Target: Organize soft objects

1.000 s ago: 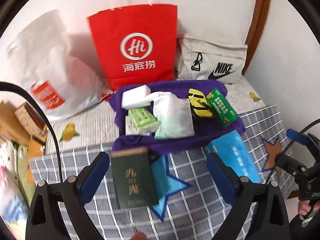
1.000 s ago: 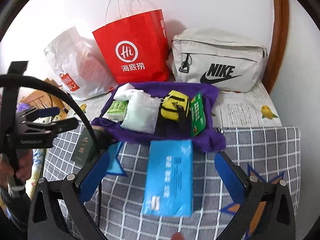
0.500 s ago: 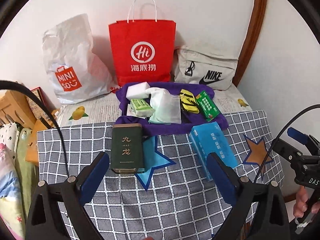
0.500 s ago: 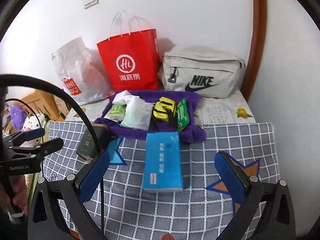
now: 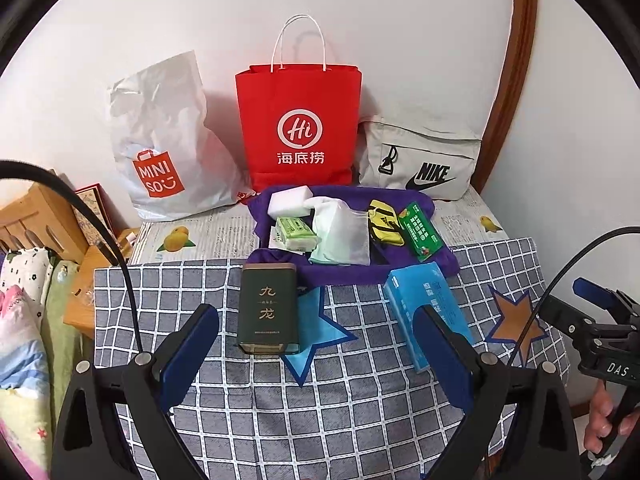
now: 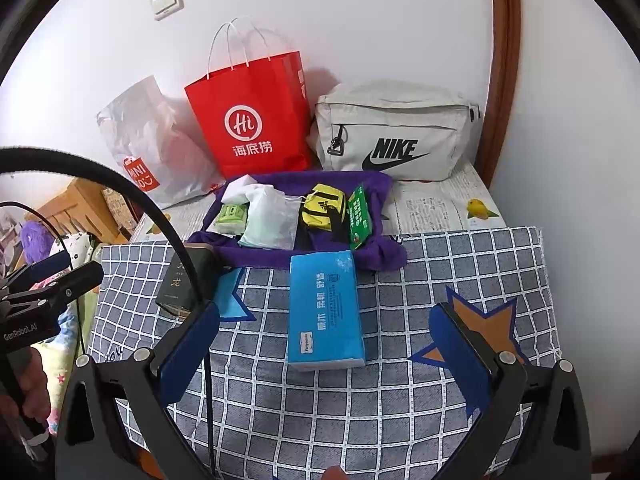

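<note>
A purple cloth tray (image 5: 434,267) (image 6: 380,258) sits mid-table holding a white sponge (image 5: 290,200), a green tissue pack (image 5: 295,233), a pale mesh pouch (image 5: 340,234) (image 6: 270,220), a yellow pouch (image 5: 384,222) (image 6: 323,208) and a green packet (image 5: 420,230) (image 6: 359,216). A blue tissue pack (image 5: 426,308) (image 6: 325,308) and a dark green tin (image 5: 268,308) (image 6: 182,280) lie in front of it on the checked cloth. My left gripper (image 5: 316,352) and right gripper (image 6: 324,354) are both open, empty, held back over the table's near part.
A red paper bag (image 5: 298,124), a white Miniso bag (image 5: 160,140) and a grey Nike bag (image 5: 420,160) stand against the back wall. A wooden rack (image 5: 36,220) and bedding lie left of the table. A wall is to the right.
Both grippers have pulled back and up from the table, so the tray and packs look smaller and farther. Nothing on the table has moved.
</note>
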Demonstrator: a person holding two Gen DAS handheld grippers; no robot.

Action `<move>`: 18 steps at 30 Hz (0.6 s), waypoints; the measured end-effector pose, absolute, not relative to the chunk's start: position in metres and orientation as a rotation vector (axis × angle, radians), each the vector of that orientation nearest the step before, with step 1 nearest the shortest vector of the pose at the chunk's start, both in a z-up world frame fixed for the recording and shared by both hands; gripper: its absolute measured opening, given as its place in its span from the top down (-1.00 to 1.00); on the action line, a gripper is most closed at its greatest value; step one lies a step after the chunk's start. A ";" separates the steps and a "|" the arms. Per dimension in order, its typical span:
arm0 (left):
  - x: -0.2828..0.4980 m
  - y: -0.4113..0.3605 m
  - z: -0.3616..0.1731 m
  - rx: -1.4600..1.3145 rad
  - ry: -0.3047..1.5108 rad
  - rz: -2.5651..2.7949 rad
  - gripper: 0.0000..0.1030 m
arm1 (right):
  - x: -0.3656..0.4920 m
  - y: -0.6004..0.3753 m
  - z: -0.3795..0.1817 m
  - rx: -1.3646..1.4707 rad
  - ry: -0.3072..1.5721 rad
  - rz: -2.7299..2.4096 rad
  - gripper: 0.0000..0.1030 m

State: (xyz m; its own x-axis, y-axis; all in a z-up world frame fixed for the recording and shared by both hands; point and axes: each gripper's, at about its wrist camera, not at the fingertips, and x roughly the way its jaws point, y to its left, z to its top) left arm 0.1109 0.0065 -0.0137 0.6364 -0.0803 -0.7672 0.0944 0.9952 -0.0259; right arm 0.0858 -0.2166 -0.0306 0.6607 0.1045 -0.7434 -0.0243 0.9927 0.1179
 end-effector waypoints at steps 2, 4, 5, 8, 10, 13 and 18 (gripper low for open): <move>0.111 0.006 -0.014 0.019 0.876 -0.101 -0.91 | 0.084 -0.217 -0.030 0.098 0.844 0.074 -1.00; 0.111 0.006 -0.014 0.019 0.879 -0.100 -0.91 | 0.084 -0.217 -0.029 0.097 0.843 0.073 -1.00; 0.110 0.006 -0.014 0.020 0.880 -0.099 -0.91 | 0.083 -0.218 -0.029 0.098 0.843 0.072 -1.00; 0.110 0.005 -0.015 0.026 0.885 -0.096 -0.91 | 0.083 -0.218 -0.029 0.097 0.842 0.074 -1.00; 0.109 0.004 -0.015 0.028 0.883 -0.095 -0.91 | 0.081 -0.218 -0.029 0.096 0.841 0.075 -1.00; 0.109 0.004 -0.015 0.028 0.883 -0.093 -0.91 | 0.080 -0.217 -0.028 0.094 0.841 0.076 -1.00; 0.107 0.005 -0.014 0.012 0.885 -0.103 -0.91 | 0.080 -0.216 -0.026 0.090 0.836 0.080 -1.00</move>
State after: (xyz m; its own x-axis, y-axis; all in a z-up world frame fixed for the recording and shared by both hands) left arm 0.1070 0.0046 -0.0135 0.6283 -0.0850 -0.7733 0.0953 0.9949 -0.0320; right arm 0.0799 -0.2163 -0.0259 0.6680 0.1060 -0.7365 -0.0355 0.9932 0.1108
